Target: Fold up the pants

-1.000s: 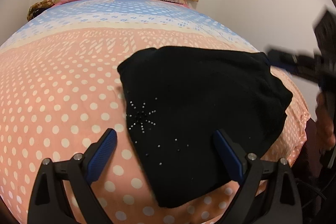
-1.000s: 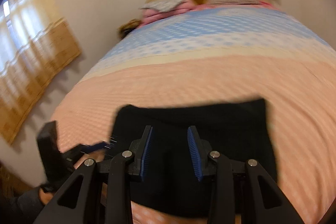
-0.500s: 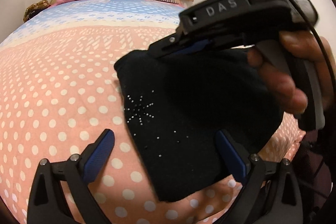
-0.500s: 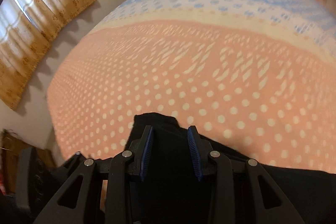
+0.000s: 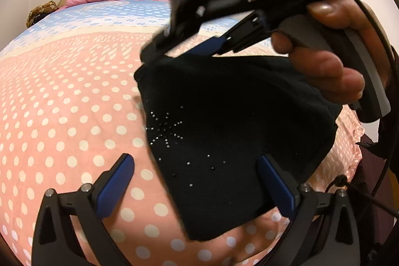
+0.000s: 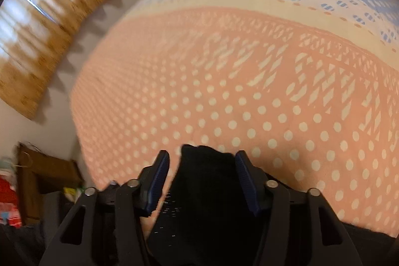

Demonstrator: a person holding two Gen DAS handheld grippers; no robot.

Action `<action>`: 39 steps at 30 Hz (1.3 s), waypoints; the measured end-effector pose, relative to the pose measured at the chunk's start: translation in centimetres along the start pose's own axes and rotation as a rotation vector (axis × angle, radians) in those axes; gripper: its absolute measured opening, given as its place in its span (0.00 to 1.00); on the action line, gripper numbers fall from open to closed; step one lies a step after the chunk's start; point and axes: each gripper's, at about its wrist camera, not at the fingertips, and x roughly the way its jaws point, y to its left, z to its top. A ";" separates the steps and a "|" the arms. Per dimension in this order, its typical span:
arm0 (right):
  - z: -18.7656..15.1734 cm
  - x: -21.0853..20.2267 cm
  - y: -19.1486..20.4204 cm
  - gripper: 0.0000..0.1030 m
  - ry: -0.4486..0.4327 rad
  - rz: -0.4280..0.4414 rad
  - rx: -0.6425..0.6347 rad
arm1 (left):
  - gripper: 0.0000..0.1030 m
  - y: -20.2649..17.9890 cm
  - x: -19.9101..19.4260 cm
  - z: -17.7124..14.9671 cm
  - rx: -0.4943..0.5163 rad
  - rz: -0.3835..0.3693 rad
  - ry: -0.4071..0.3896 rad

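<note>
A pink polka-dot bedspread (image 5: 62, 116) is spread beneath folded black pants (image 5: 224, 141), which lie near its right edge. The left gripper (image 5: 197, 181) is held wide open above them. The right gripper (image 6: 202, 178) is parted around their far corner, nothing pinched.

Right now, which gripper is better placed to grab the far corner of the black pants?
Right. The right gripper is open with the pants corner between its fingers. The left gripper is open wide near the pants' near edge, far from that corner.
</note>
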 end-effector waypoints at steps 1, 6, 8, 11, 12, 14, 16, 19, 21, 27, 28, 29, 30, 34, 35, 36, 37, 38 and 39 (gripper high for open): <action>0.0 0.3 -0.1 0.23 0.015 -0.012 -0.004 | 0.99 -0.1 0.0 -0.1 0.003 0.001 0.000; 0.2 -0.7 -0.7 0.07 -0.073 -0.076 0.010 | 1.00 -0.2 0.5 -0.3 0.026 0.016 -0.005; 0.1 0.0 -1.6 0.07 -0.058 -0.040 0.036 | 1.00 -0.4 0.5 -0.4 0.035 0.024 -0.005; -0.9 0.1 -1.2 0.13 -0.076 -0.012 -0.016 | 1.00 -0.3 0.5 -0.3 0.038 0.016 0.000; -1.2 -0.3 -1.4 0.29 -0.095 -0.009 -0.004 | 1.00 -0.3 0.4 -0.3 0.038 0.013 0.001; -2.9 -2.6 -2.2 0.46 -0.168 0.006 0.045 | 1.00 -0.2 0.2 -0.2 0.027 0.006 0.001; -5.8 -5.9 -3.1 0.47 -0.270 0.052 0.074 | 1.00 0.2 -0.3 -0.2 0.003 -0.007 -0.007; -10.8 -9.4 -5.3 0.47 -0.361 0.160 0.120 | 1.00 0.4 -0.4 -0.4 0.015 0.000 -0.005; -14.4 -10.5 -8.2 0.47 -0.399 0.182 0.217 | 1.00 0.3 -0.6 -0.8 0.019 0.007 -0.011; -22.4 -12.7 -19.6 0.47 -0.667 0.563 0.609 | 1.00 -0.4 -0.5 -1.0 0.036 0.038 -0.003; -22.5 -13.1 -20.3 0.47 -0.704 0.612 0.625 | 1.00 -0.3 -0.6 -0.9 0.031 0.041 0.001; -22.2 -13.3 -20.7 0.47 -0.723 0.641 0.622 | 1.00 -0.3 -0.6 -0.9 0.027 0.043 0.004; -21.7 -13.2 -21.1 0.47 -0.717 0.644 0.627 | 1.00 -0.3 -0.7 -0.8 0.025 0.047 0.005; -20.3 -11.3 -23.0 0.47 -0.656 0.561 0.722 | 1.00 -0.4 -1.2 -0.5 0.005 0.059 -0.009; -20.0 -11.2 -22.9 0.47 -0.660 0.558 0.713 | 1.00 -0.3 -1.2 -0.3 0.000 0.065 -0.014; -19.7 -11.3 -22.8 0.47 -0.662 0.540 0.702 | 1.00 -0.1 -1.5 -0.1 -0.011 0.066 -0.029; -19.7 -11.6 -22.6 0.47 -0.661 0.529 0.693 | 1.00 0.2 -1.8 0.1 -0.024 0.058 -0.045; -19.7 -12.2 -22.2 0.47 -0.665 0.509 0.676 | 1.00 0.4 -2.0 0.3 -0.037 0.052 -0.053; -20.0 -13.1 -21.8 0.47 -0.681 0.477 0.659 | 1.00 0.7 -2.1 0.6 -0.053 0.043 -0.056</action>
